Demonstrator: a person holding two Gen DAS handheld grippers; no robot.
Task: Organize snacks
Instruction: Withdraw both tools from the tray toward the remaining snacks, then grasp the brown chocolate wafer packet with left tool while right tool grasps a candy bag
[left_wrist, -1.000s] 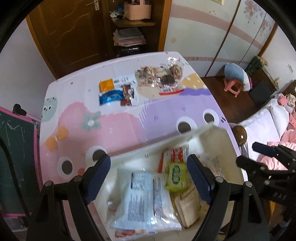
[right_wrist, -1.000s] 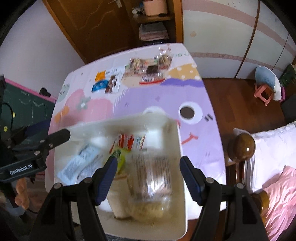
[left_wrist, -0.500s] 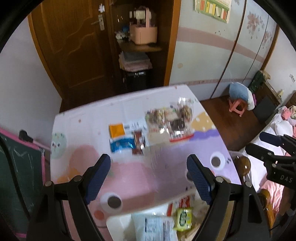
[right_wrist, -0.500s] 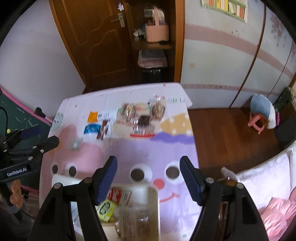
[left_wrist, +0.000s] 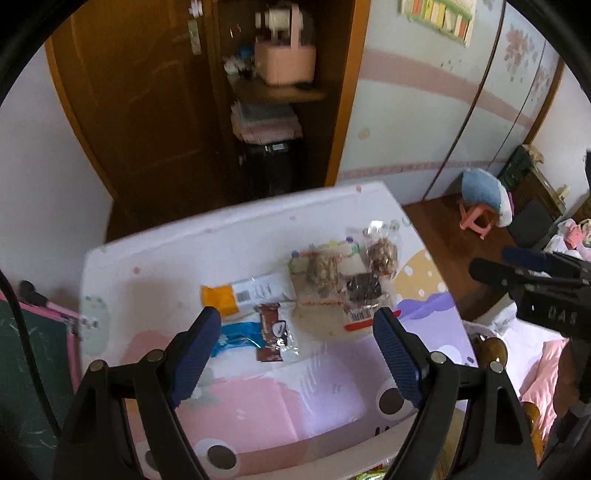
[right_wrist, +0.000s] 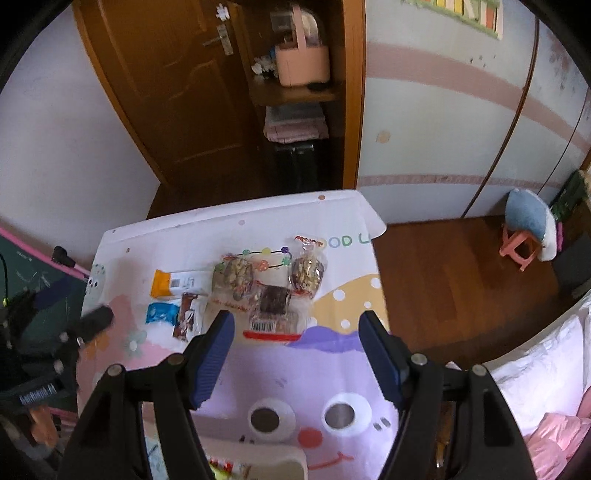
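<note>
Several snacks lie at the far side of the table (left_wrist: 288, 398): an orange-and-white packet (left_wrist: 240, 295), a blue packet (left_wrist: 236, 338), a brown bar (left_wrist: 271, 330) and clear bags of cookies (left_wrist: 351, 273). They also show in the right wrist view: orange packet (right_wrist: 177, 282), blue packet (right_wrist: 160, 312), brown bar (right_wrist: 186, 317), cookie bags (right_wrist: 271, 282). My left gripper (left_wrist: 295, 356) is open and empty, above the table short of the snacks. My right gripper (right_wrist: 295, 354) is open and empty too. The white tray's rim (right_wrist: 266, 459) with snacks shows at the bottom edge.
The table wears a pink and purple cartoon cloth (right_wrist: 295, 387). A wooden door (right_wrist: 166, 92) and a shelf with a pink basket (right_wrist: 303, 62) stand behind it. A pink stool (right_wrist: 524, 236) is on the floor at right; a bed (right_wrist: 546, 373) at lower right; a chalkboard (left_wrist: 29, 369) at left.
Both grippers have lifted and tilted up away from the tray. The tray has dropped to the bottom edge of both views and the far snacks and the room now fill them.
</note>
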